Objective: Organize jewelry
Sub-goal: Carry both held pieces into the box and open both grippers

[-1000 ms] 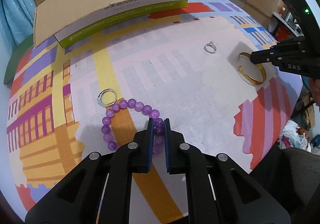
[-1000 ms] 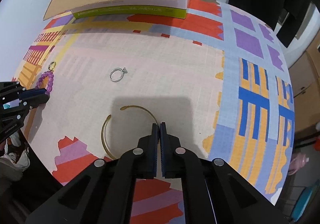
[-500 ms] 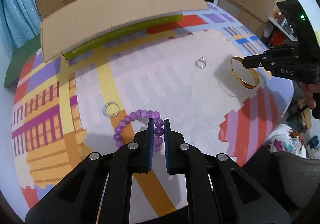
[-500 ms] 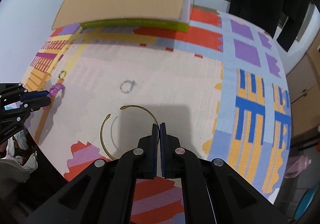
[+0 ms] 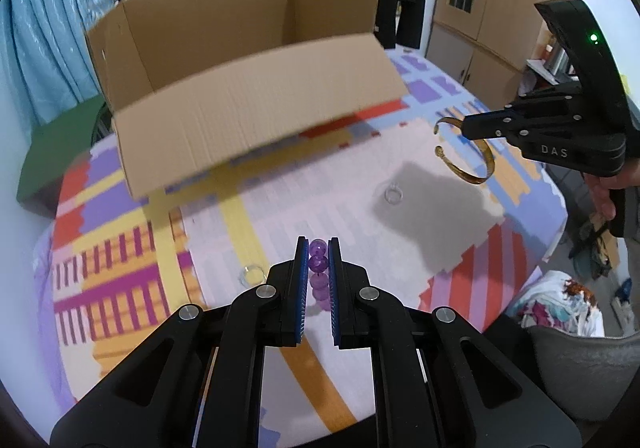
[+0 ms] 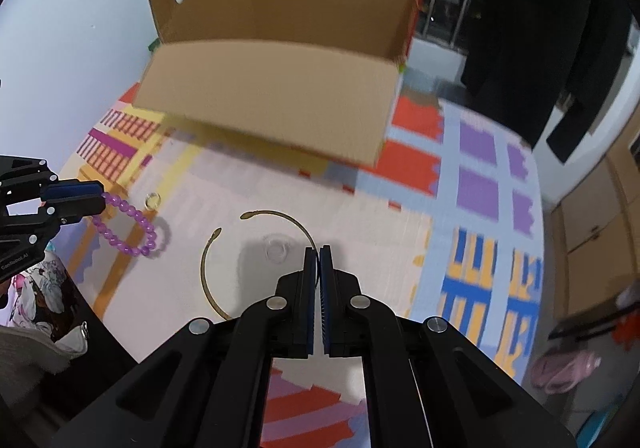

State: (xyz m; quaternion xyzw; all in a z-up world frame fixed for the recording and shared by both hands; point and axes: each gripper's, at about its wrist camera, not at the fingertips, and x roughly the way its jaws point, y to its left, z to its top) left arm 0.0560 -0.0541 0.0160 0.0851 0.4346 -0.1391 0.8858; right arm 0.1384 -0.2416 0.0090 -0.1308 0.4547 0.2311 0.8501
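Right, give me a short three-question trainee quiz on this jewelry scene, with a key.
1. True or false: the left claw is shut on the purple bead bracelet.
2. Which item does the right claw hold? A) silver ring B) gold bangle C) clear ring
3. Fill in: two small rings lie on the patterned tablecloth, and the open ______ box stands at its far side.

Key:
1. True; the beads sit between its pads and the rest hangs.
2. B; the gold bangle is clamped and lifted, while the silver ring and the clear ring lie below.
3. cardboard
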